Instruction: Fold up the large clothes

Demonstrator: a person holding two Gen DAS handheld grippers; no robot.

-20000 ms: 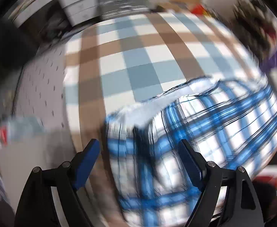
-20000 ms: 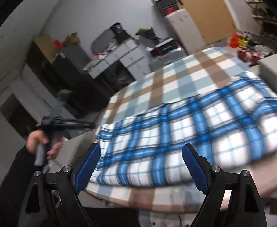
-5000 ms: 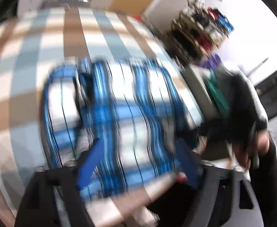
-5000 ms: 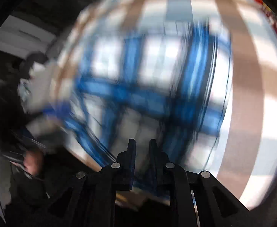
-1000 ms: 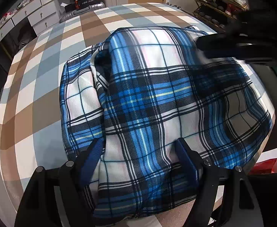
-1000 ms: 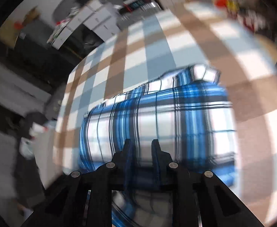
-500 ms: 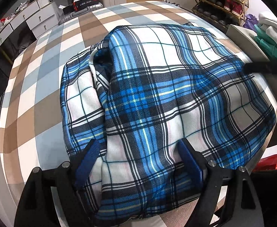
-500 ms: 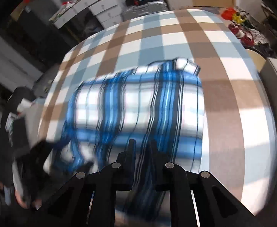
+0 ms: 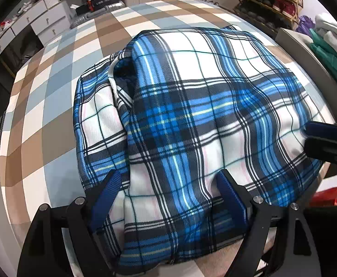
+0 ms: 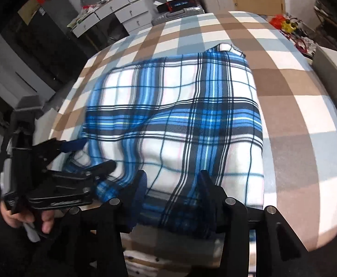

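My left gripper [image 9: 168,189] is hovering with its blue fingers [image 9: 106,194] spread wide over the near edge of the plaid shirt [image 9: 191,115], straddling the fabric but not clamping it. My right gripper [image 10: 172,184] is also sitting with jaws apart at its end of that near edge, cloth bunching between the pads; contact is unclear. The shirt is lying folded into a thick block on the checkered table [image 9: 53,92], near the front edge, with a lower layer sticking out on the left side of the left wrist view. In the right wrist view my left hand [image 10: 30,219] is gripping the other tool's handle. A white dresser [image 9: 37,23] is standing behind the table, and stacked clothes [image 9: 329,46] are sitting to the right.
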